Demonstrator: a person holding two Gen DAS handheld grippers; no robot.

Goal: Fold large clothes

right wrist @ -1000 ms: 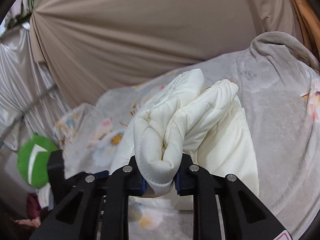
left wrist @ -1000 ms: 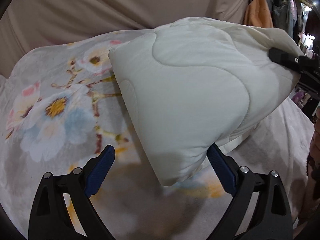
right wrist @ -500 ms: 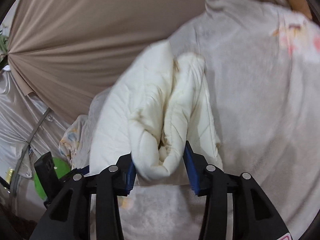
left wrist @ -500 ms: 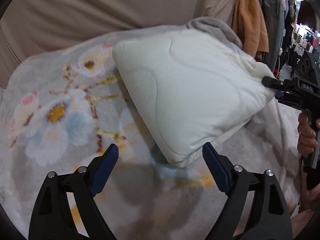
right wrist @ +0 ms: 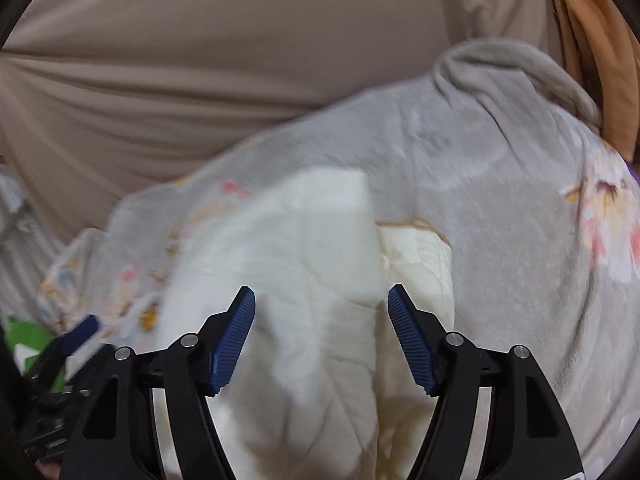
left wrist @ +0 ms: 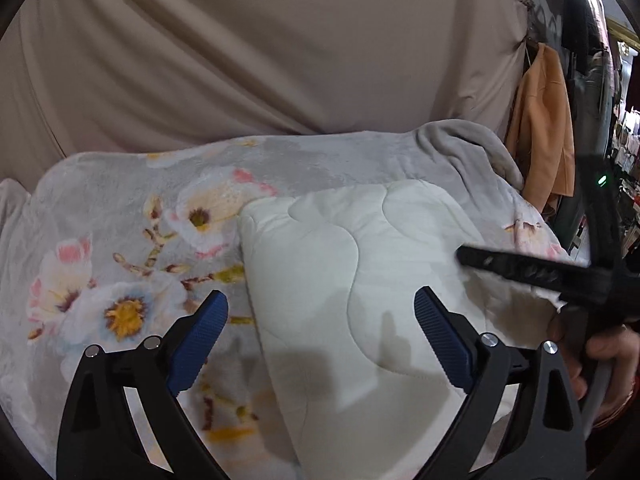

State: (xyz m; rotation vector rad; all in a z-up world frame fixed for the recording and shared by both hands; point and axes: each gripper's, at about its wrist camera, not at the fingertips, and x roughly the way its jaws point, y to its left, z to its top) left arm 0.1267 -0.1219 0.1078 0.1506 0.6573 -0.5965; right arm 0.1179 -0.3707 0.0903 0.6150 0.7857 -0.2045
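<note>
A folded cream quilted garment (left wrist: 352,280) lies flat on a grey floral blanket (left wrist: 120,248). My left gripper (left wrist: 320,312) is open and empty, its blue pads apart above the garment's near left part. My right gripper (right wrist: 321,308) is open too, its pads spread over the garment (right wrist: 288,264), which looks blurred in the right wrist view. The right gripper also shows in the left wrist view (left wrist: 532,272) at the garment's right edge, held by a hand.
A beige curtain (left wrist: 280,60) hangs behind the blanket-covered surface. An orange garment (left wrist: 540,128) hangs at the right among other clothes. A bunched blanket fold (right wrist: 512,76) rises at the back right. A green object (right wrist: 28,336) sits at the far left.
The right gripper held the garment's folded edge in the air, lowered it onto the blanket and opened. The garment now lies flat. The left gripper stayed open.
</note>
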